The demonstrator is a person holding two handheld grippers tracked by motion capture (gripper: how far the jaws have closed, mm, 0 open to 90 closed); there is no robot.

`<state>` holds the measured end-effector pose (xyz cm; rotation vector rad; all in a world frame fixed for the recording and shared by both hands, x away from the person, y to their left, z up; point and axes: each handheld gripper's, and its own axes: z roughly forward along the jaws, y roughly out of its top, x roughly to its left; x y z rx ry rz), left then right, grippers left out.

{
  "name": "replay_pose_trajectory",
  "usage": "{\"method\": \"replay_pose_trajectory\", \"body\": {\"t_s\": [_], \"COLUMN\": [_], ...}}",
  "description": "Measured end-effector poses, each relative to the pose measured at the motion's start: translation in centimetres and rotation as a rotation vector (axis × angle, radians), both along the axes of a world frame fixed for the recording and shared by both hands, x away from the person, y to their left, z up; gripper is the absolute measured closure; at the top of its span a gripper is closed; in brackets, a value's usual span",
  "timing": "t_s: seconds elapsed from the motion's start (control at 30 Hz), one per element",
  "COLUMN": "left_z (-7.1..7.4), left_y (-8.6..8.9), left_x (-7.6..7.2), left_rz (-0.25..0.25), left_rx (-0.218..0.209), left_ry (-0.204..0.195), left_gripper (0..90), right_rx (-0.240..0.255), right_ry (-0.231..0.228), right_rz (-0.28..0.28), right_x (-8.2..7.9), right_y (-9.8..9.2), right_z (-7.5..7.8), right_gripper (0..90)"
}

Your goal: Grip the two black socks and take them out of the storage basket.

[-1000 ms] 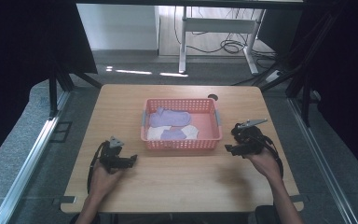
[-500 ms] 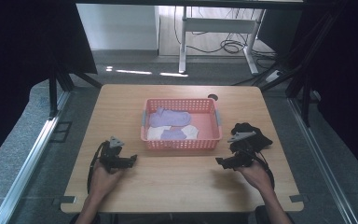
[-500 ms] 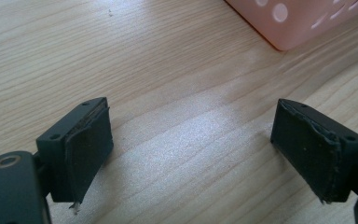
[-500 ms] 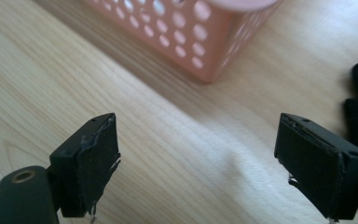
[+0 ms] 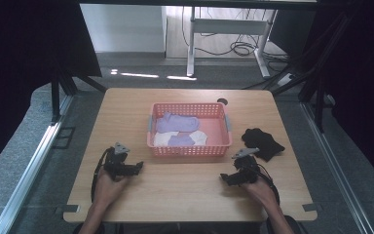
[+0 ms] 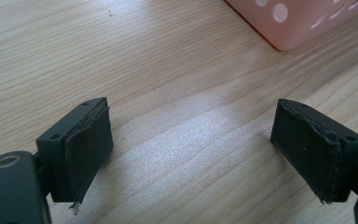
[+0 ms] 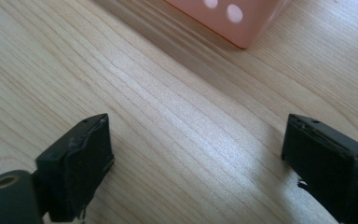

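A pink basket [image 5: 190, 150] stands mid-table with purple socks [image 5: 175, 122] and a white sock [image 5: 164, 139] inside. A black sock [image 5: 262, 141] lies on the wood to the basket's right. My right gripper [image 5: 222, 179] rests low over the table in front of that sock, pointing left. Its jaws have just been opening and stand open with bare wood between them [image 7: 198, 158]. My left gripper [image 5: 139, 167] sits near the basket's front left corner, pointing right, open over bare wood [image 6: 196, 140]. A basket corner [image 6: 298, 18] lies just ahead of it.
The wooden table [image 5: 185, 200] has a round cable hole [image 5: 221, 101] behind the basket. A pink basket corner [image 7: 233, 18] shows beyond the right jaws. Past the far edge stands a white desk frame [image 5: 224, 29] with cables on the floor.
The right gripper has come down and toward the near edge, off the black sock, which now lies uncovered on the table. The left gripper has stayed put.
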<state>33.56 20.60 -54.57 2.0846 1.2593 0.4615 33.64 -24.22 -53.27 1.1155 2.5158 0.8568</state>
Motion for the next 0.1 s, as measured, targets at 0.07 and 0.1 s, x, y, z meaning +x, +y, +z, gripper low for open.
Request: {"method": "replay_pose_trajectory", "body": {"t_s": [0.07,0.1], "left_z": [0.00,0.00], "left_y": [0.00,0.00], "left_x": [0.01,0.00], "left_rz": [0.000,0.000], "left_rx": [-0.001,0.000], "left_ry": [0.000,0.000], "left_gripper": [12.2,12.3], "right_rx": [0.010,0.010], "right_ry": [-0.011,-0.013], "right_rz": [0.007,0.008], "right_x": [-0.13,-0.17], "right_y": [0.02,0.05], "right_z": [-0.25,-0.30], "right_gripper": [2.6,2.1]}}
